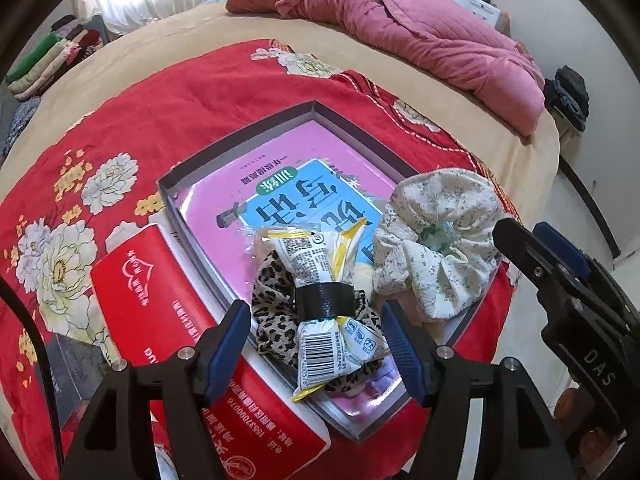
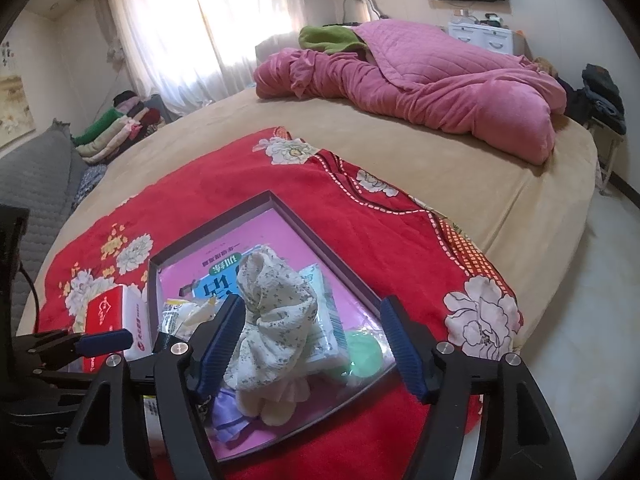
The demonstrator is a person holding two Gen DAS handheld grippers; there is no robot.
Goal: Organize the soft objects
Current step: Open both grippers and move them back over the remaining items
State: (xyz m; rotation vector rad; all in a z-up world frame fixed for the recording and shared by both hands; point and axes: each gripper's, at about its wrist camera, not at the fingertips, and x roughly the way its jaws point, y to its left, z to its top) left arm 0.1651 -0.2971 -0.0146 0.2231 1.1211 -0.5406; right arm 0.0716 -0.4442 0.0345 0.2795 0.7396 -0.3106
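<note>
red floral blanket (image 2: 248, 184) | pink quilt (image 2: 432, 84) | folded clothes (image 2: 120, 124)

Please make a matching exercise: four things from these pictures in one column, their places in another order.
1. white floral fabric scrunchie
2. red cardboard tissue box
3. pink quilted blanket
4. snack packet bound with black tape

A. outside the tray, on its left
B. far end of bed
C. between left gripper's fingers
D. between right gripper's fingers

Pairs: 1-D, 2-A, 3-B, 4-C

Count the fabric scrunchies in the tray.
2 clearly: a white floral scrunchie at the tray's right side, and a leopard-print scrunchie under the snack packet. Purple and cream fabric beneath may hide more.
</note>
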